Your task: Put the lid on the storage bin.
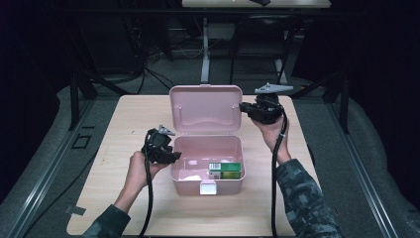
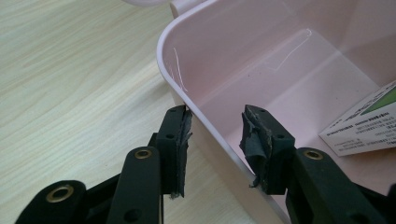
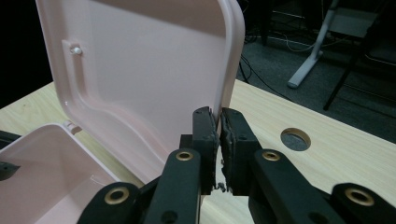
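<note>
Your pink plastic box point(image 1: 207, 168) sits mid-table point(image 1: 129, 119), open, w/ its latch tab facing you. Rounded corners, smooth walls, a few faint scratches inside the left wall. Its lid point(image 1: 205, 109) stands upright on the far edge, hinged at the back of the box, inner face toward you w/ a raised curved rib. Inside the box, at the front-right corner, lies a small green-and-white carton point(image 1: 226, 170), flat on the floor against the right wall.

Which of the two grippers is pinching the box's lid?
The right gripper, shut on the upright pink lid. The left gripper straddles the box wall instead.
</note>
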